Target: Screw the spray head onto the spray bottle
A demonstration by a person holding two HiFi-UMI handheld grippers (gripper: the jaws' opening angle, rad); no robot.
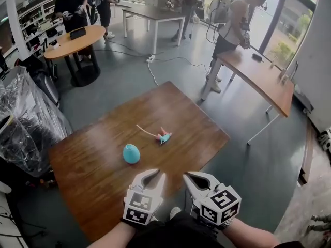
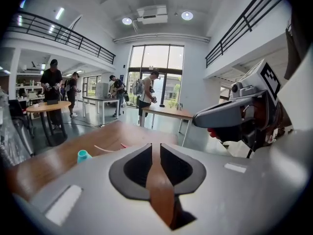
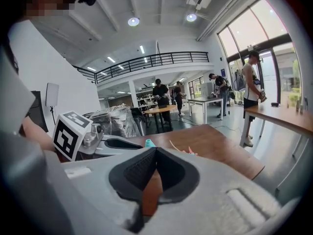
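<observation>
Spray bottle (image 1: 131,153), teal and rounded, sits near the middle of the wooden counter (image 1: 181,110), well in from every edge. It seems to stand upright with its open neck on top, though the steep head view makes that hard to be sure of. The spray head (image 1: 164,136) lies near it on the far right side, apart from it, with its thin tube (image 1: 146,132) trailing toward the left.

Both claws hover side by side over the counter's near edge. The left claw (image 1: 158,173) has its jaws a narrow slit apart with only bare wood showing between them. The right claw (image 1: 187,176) has its jaws closed tip to tip and holds nothing. A stretch of bare wood lies between the claws and the bottle.

Grey floor (image 1: 134,71) runs past the far corner and the right edge. A plastic-wrapped bundle (image 1: 26,123) stands just beside the left edge. A long table (image 1: 264,76) and a round table (image 1: 72,40) stand well apart.
</observation>
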